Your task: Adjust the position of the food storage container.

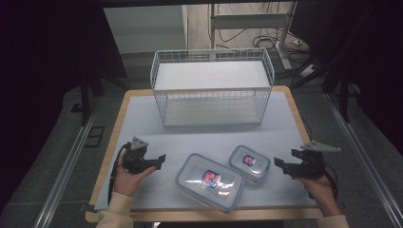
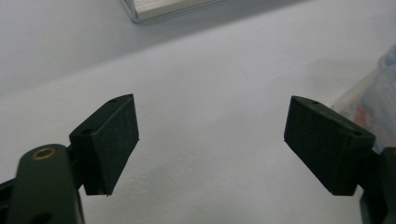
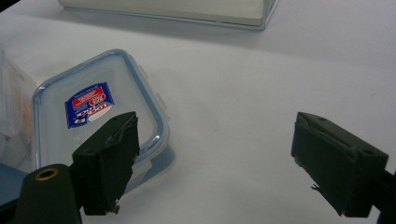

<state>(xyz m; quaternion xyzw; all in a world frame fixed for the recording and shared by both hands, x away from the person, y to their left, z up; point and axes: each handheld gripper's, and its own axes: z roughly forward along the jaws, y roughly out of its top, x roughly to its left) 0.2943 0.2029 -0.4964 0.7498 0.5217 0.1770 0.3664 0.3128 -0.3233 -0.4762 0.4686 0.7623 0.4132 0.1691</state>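
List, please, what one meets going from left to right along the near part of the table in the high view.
left gripper → large lidded container → small lidded container → right gripper. Both grippers are open and hold nothing.

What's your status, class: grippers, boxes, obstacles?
Left gripper open, empty. Right gripper open, empty. Large box and small box lidded on table, untouched. Wire basket behind, path clear.
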